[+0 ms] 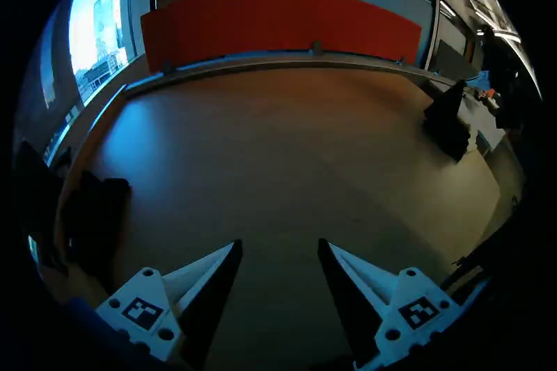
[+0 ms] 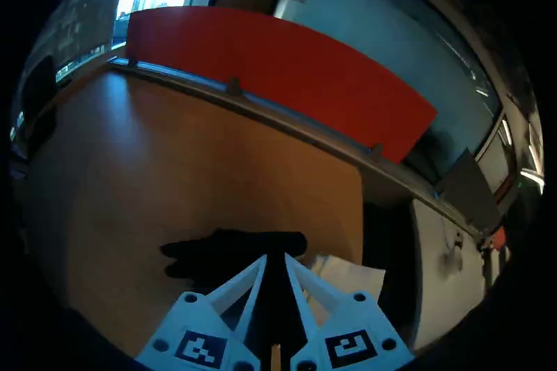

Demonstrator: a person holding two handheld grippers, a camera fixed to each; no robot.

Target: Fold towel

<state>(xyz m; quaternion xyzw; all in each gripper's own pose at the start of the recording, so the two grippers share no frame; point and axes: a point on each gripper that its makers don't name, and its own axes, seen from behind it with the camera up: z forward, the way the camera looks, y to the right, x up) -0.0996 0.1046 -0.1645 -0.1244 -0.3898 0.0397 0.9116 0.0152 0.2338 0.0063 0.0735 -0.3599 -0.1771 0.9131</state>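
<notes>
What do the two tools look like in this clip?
Left tool: two white wedge-shaped fingers with dark inner faces, tapering to points, each base carrying a black-and-white square marker and round holes. Right tool: the same white wedges and markers.

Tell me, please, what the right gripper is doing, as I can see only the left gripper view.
Observer: The right gripper has its fingers almost together, with a narrow gap between them.
Operator: Is it holding anything?
Observer: A dark cloth lies on the table right at its fingertips; whether they pinch it I cannot tell.
Operator: Is anything else close by?
Observer: A pale flat sheet lies just to the right of the cloth in that view, near the table's edge.
</notes>
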